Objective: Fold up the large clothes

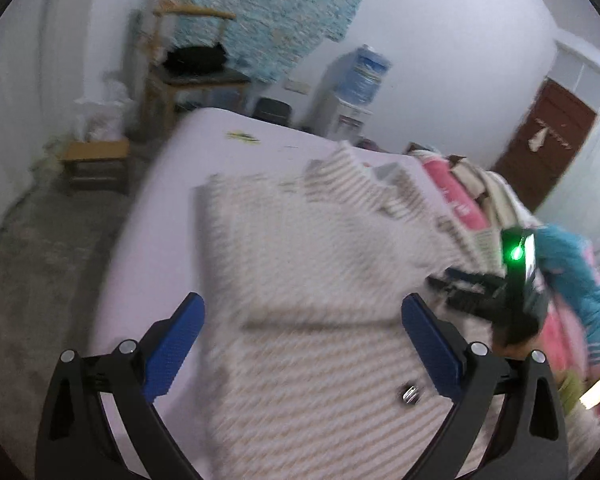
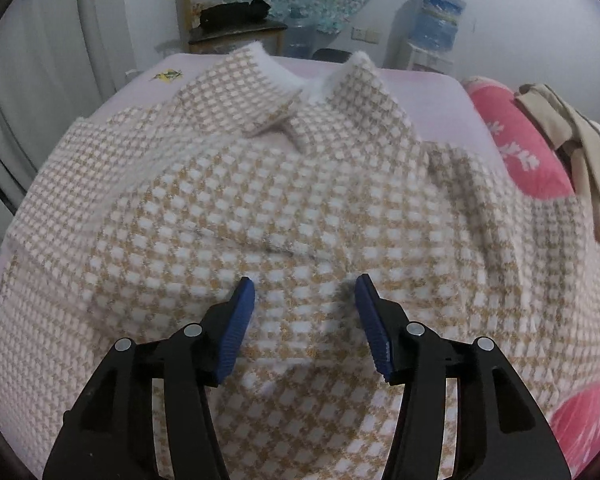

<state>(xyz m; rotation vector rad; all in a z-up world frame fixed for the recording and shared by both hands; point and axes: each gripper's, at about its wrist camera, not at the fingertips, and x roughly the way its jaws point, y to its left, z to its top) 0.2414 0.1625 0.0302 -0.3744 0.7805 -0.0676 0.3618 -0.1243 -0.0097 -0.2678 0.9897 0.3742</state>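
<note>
A large beige-and-white checked garment [image 2: 300, 208] lies spread on the pale pink bed [image 2: 440, 96], its two white-cuffed sleeves crossed at the far end. My right gripper [image 2: 305, 294] is open, its blue pads just above the cloth's middle, holding nothing. In the blurred left wrist view the same garment [image 1: 316, 264] lies ahead. My left gripper [image 1: 303, 312] is wide open above its near part and empty. The right gripper [image 1: 476, 288] shows there at the garment's right side, with a green light on it.
Red and pink bedding [image 2: 516, 140] with a beige cloth [image 2: 580, 152] lies along the bed's right. A wooden chair [image 2: 228, 24] and a water dispenser [image 2: 436, 20] stand behind the bed. A small stool [image 1: 96, 160] stands on the floor at left.
</note>
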